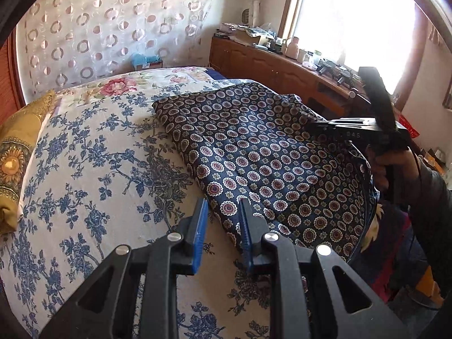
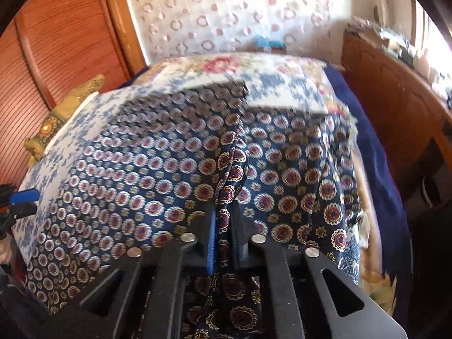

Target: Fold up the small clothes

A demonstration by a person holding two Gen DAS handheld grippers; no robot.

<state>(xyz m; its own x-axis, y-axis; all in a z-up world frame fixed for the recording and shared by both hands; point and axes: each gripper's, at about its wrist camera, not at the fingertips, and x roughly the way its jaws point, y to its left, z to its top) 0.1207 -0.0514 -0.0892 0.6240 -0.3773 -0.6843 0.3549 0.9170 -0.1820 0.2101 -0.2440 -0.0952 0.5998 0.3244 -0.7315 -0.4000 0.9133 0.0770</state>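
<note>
Lying dark and medallion-printed across the bed, the garment (image 1: 254, 152) spreads from mid-bed toward the side nearest you, its near edge spilling over that side. Your right gripper (image 2: 224, 214) has its jaws pinched tight on a raised ridge of the cloth; in the right wrist view the fabric stands up in a narrow pleat running away from the pads. Your left gripper (image 1: 223, 220) hangs just above the garment's near left corner with a narrow gap between the blue pads (image 1: 199, 231), nothing in them yet; the corner lies right under the tips, but whether they touch it I cannot tell. Judgement: you are mid-setup for a fold, one hold made, the second not yet. To do it well, drop the left tips onto that corner and take a single layer of edge, not a bunch, so the two holds sit on the same hem. Lift both together and keep the cloth taut between them, else the pleat on the right will drag a crease into the fold. Carry over low; the fabric looks thin and slippery and could slide out of a shallow bite. The bedsheet (image 1: 93, 169) beneath is floral blue on white and lies flat, a fair landing surface. A yellow cushion (image 1: 17, 152) sits well off to the left, clear of the work. A hand (image 1: 395, 166) on the right tool shows at the frame's right.
</note>
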